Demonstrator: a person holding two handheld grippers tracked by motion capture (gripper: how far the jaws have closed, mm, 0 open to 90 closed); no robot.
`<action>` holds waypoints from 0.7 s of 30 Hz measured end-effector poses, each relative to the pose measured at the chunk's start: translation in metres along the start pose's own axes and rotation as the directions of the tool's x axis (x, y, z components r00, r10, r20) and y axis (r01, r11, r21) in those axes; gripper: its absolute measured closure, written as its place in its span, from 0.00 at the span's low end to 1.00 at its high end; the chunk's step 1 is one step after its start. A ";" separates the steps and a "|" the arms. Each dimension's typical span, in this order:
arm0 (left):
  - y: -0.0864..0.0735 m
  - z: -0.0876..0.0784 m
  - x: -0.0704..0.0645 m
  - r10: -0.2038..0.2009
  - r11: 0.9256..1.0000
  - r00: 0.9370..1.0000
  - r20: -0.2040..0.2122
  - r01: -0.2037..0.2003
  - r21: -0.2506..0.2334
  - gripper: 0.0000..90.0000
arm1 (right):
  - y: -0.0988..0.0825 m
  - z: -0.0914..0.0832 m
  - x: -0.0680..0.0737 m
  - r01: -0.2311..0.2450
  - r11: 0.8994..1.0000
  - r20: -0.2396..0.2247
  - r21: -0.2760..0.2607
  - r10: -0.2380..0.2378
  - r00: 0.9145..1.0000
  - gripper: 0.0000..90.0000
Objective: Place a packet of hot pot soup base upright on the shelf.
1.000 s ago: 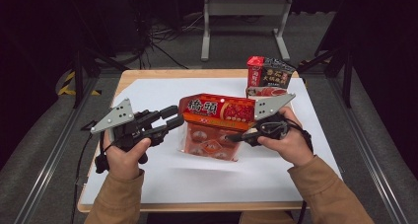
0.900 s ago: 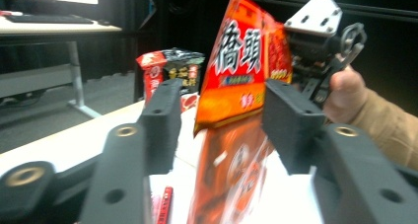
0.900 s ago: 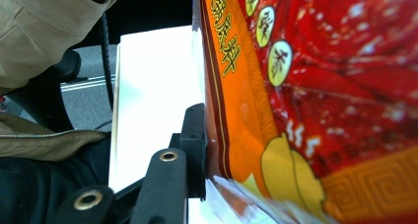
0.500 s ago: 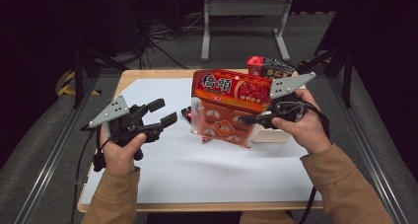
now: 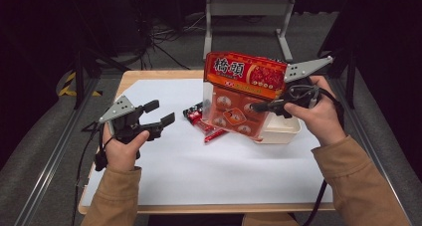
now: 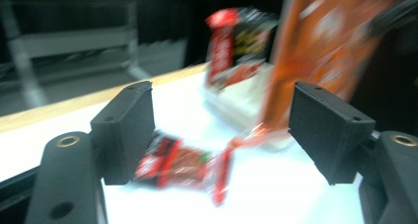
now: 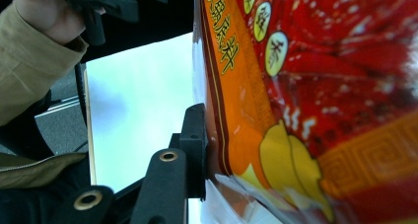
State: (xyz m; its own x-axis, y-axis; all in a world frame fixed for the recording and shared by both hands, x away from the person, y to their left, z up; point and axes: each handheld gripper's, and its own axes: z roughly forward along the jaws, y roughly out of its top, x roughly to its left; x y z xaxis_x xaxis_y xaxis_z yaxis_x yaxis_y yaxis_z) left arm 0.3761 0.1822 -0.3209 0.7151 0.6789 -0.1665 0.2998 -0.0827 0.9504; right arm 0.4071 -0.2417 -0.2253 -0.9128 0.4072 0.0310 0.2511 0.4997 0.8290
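Since one second ago, the large orange-red bag (image 5: pixel 242 94) has gone from lying flat on the desk (image 5: pixel 164 183) to hanging upright above it, and small packets have dropped out beneath it. Judged purpose: the bag is inverted to empty its contents.

1. Desk: white surface with a wooden edge. It carries the white tray (image 5: pixel 281 132) at the right.
2. Bag: held in the air over the desk's middle, printed band uppermost, lower edge near the tray's left side. The right tongs (image 5: pixel 256 106) are clamped on its right edge; the right gripper view shows one jaw pressed flat against the film. Gripping one edge lets the bag hang so that the contents can fall.
3. Tray: behind the bag, and in the left gripper view it holds a red-and-black box (image 6: pixel 231 46).
4. Left tongs (image 5: pixel 160 112): jaws have just been opening, are now wide apart and hold nothing. They sit left of the bag, aimed toward the packets.
5. Small red packets (image 5: pixel 201 121): lying loose on the desk, below the bag's lower left corner.
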 end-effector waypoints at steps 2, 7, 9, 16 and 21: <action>-0.003 0.002 0.005 -0.005 1.000 1.000 -0.013 0.005 0.011 0.28 | 0.002 -0.002 -0.003 -0.007 1.000 0.006 0.001 0.007 1.000 0.79; -0.009 0.005 0.013 -0.017 0.999 0.999 -0.036 0.018 0.029 0.26 | 0.003 -0.007 -0.011 -0.011 1.000 0.022 0.002 0.011 1.000 0.79; -0.011 0.006 0.016 -0.016 0.999 0.999 -0.039 0.017 0.032 0.26 | 0.003 -0.009 -0.014 -0.013 1.000 0.030 0.000 0.013 0.999 0.79; -0.017 0.016 0.021 0.023 0.992 0.998 -0.056 -0.016 0.123 0.21 | 0.003 -0.017 -0.027 -0.005 1.000 0.092 -0.007 0.006 0.996 0.79; -0.020 0.020 0.023 0.040 0.988 0.998 -0.052 -0.032 0.152 0.19 | 0.000 -0.022 -0.037 -0.012 1.000 0.126 -0.008 0.013 0.992 0.79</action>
State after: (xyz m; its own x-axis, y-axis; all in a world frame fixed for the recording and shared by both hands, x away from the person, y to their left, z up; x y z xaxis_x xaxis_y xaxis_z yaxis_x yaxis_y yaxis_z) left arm 0.3991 0.1842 -0.3491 0.6927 0.7122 -0.1140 0.3689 -0.2141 0.9045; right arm 0.4335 -0.2733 -0.2146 -0.8616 0.5068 -0.0289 0.2597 0.4890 0.8328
